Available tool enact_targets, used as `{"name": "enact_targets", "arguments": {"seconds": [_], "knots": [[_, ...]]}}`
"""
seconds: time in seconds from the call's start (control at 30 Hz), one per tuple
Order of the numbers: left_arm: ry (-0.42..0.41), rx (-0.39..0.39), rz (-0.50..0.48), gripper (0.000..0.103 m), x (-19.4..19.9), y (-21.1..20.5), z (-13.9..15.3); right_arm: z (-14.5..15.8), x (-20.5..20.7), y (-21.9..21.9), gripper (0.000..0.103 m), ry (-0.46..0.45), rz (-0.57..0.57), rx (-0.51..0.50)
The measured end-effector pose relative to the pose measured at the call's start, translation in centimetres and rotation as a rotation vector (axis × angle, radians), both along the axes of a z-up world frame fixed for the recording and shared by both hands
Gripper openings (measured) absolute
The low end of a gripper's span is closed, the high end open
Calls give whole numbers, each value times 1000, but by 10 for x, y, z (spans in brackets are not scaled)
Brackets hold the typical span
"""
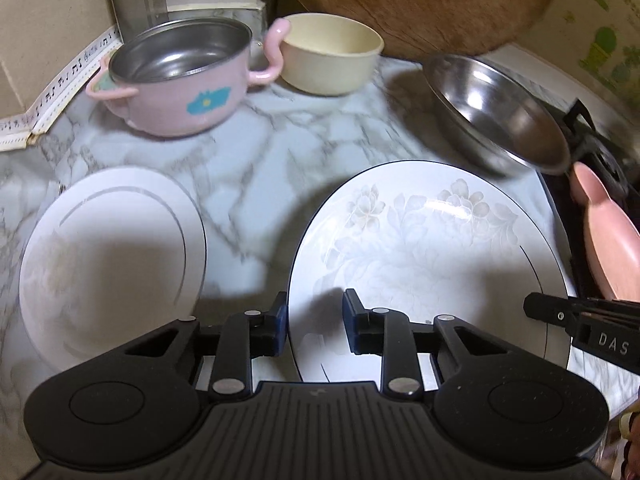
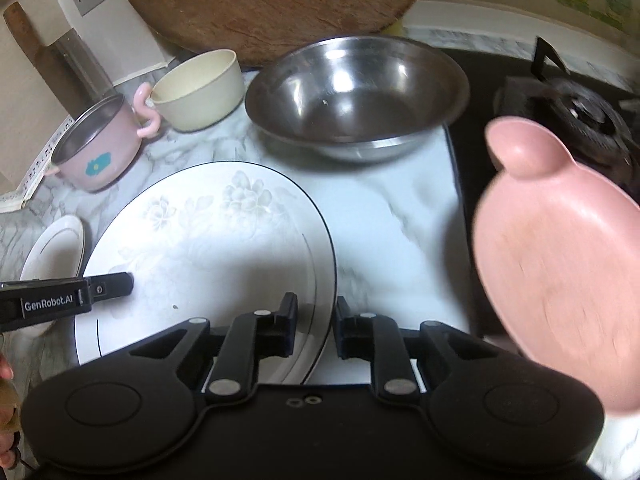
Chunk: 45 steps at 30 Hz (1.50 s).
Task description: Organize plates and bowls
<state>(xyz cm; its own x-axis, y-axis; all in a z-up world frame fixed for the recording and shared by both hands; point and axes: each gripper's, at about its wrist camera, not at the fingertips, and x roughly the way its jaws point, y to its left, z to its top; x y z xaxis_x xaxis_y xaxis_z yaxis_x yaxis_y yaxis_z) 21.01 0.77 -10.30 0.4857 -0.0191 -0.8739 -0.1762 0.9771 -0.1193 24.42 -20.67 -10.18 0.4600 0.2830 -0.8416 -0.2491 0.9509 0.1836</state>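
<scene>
Progress is early: nothing is stacked yet. The left claw and right claw each pinch an opposite rim of the large floral plate, low over the marble table. Small white plate, pink pot, cream bowl, steel bowl and pink dish remain scattered, unsorted.

marble-pattern counter; round wooden board leaning at back; black gas stove at right.
</scene>
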Motion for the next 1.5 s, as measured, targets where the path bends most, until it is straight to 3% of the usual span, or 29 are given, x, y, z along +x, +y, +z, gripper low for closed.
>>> {"name": "enact_targets", "arguments": {"seconds": [0.27,0.6,1.0,1.07,1.13,1.2,1.5], "knots": [[15,-4,-26,27,-28,-12,1,5,-31,-10,20,18,-5,-11],[-6,18,-28,27,-34,-14,2,4,-38,-12,21,1,-2,-19],[-76,28,12,28,-54,3,26,35,-52,-11,21,-122,22,-58],[-96,30,18,34,-59,6,31,42,-56,-6,21,-156,43,-62],[-119,30,31,54,-64,11,37,47,-59,-1,21,-174,60,-56],[-149,42,52,65,-70,15,44,51,-62,5,21,-189,76,-51],[-221,69,112,75,-98,45,65,68,-72,40,22,-263,170,-9]]}}
